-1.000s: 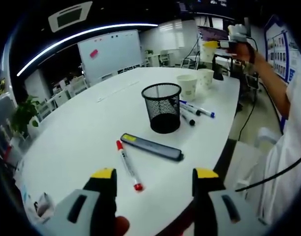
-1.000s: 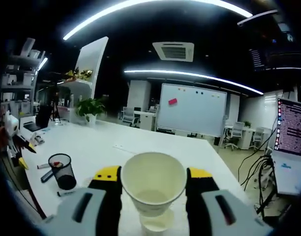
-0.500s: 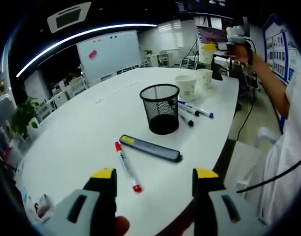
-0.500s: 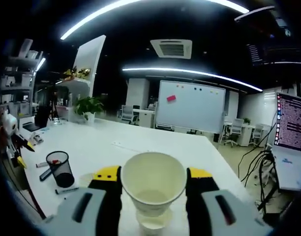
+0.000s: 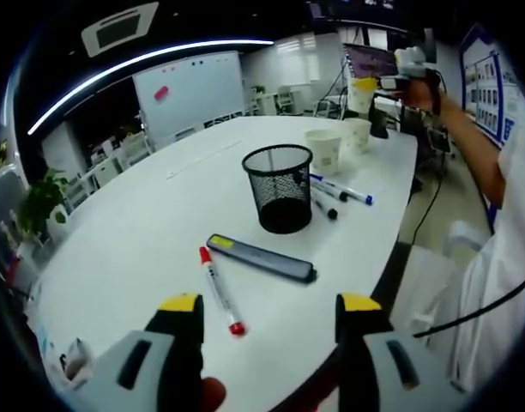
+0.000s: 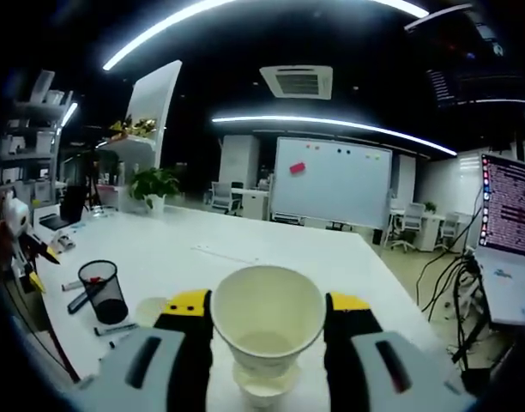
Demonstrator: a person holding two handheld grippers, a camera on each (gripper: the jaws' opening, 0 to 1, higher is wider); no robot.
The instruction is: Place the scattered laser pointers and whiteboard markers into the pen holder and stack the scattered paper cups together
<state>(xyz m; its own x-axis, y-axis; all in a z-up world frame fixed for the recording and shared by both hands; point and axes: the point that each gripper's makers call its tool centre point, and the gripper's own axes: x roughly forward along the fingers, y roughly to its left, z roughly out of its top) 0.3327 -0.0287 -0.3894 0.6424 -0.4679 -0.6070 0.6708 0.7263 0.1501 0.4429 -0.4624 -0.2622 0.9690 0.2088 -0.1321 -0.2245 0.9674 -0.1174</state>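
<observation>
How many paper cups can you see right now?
3: one in the right claw, directly over a second cup; a third stands beyond the mesh pen holder. Others may be hidden.

black mesh pen holder (image 5: 280, 188), cream paper cup (image 6: 267, 319)

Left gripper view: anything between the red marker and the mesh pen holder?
Yes, in the left gripper view the dark laser pointer lies flat on the table between the red marker and the pen holder.

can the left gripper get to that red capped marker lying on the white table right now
Probably yes. The left gripper is open and holds nothing, and the red-capped whiteboard marker lies on bare white table just ahead of it, apart from the dark flat laser pointer.
</observation>
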